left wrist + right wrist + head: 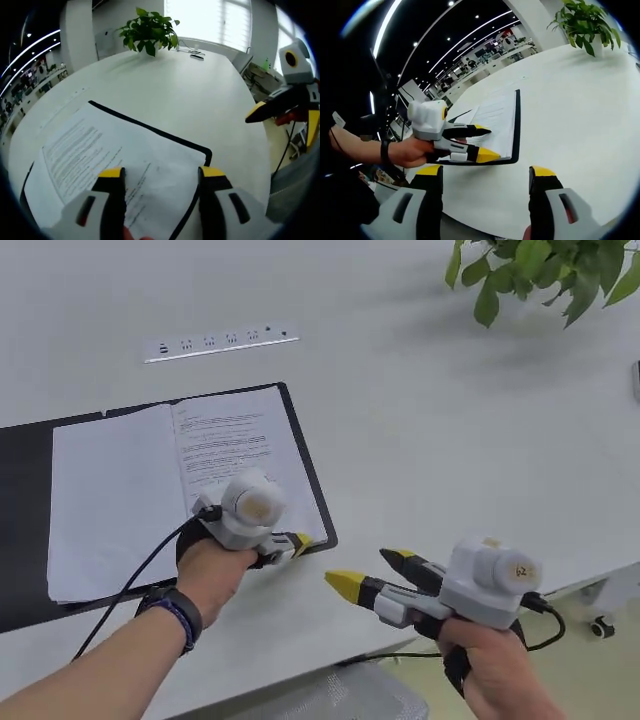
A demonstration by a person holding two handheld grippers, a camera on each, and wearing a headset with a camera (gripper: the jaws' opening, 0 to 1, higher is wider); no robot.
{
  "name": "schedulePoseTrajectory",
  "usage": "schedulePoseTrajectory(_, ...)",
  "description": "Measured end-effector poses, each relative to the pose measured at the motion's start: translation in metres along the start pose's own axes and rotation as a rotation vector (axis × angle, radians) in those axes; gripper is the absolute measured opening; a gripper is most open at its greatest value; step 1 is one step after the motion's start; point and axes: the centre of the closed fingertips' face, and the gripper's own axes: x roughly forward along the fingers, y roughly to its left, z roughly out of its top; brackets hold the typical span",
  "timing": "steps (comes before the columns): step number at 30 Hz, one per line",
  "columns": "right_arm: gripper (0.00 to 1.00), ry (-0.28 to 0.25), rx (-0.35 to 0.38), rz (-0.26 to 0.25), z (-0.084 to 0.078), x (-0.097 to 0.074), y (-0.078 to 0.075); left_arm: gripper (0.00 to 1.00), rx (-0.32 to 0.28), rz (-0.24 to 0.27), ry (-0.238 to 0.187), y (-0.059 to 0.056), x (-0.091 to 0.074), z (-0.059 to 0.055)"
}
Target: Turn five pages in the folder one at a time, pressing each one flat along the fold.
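The black folder (pixel 312 475) lies open on the white table, with a printed page (pixel 235 445) on its right side and a blank page (pixel 110 500) on its left. My left gripper (pixel 290 545) hovers at the folder's near right corner, open; in the left gripper view (pixel 161 175) its jaws straddle the printed page's corner (pixel 160 165) and the black folder edge (pixel 200 150). My right gripper (pixel 370 568) is open and holds nothing, off the folder to the right near the table's front edge. The right gripper view (pixel 486 172) faces the left gripper (pixel 484 143) and the folder (pixel 516 125).
A white power strip (pixel 220 343) lies on the table beyond the folder. A potted plant (pixel 545 275) stands at the far right. The table's front edge (pixel 560 575) runs just beneath my right gripper, with a chair wheel (pixel 600 625) on the floor below.
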Motion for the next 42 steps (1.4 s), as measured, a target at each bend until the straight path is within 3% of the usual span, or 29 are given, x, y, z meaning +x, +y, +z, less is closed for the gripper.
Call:
schedulePoseTrajectory(26,0.64,-0.012,-0.017,0.035,0.018,0.025,0.003,0.37,-0.067,0.015,-0.045,0.017,-0.003,0.002)
schedulePoseTrajectory(35,0.62,0.005,-0.054,0.076,0.034,0.055,0.005,0.28,-0.104,0.02,-0.058,0.02,-0.006,0.001)
schedulePoseTrajectory(42,0.6,-0.006,-0.048,0.112,0.055,0.09,-0.001,0.26,-0.125,0.018,-0.071,0.02,-0.007,0.0)
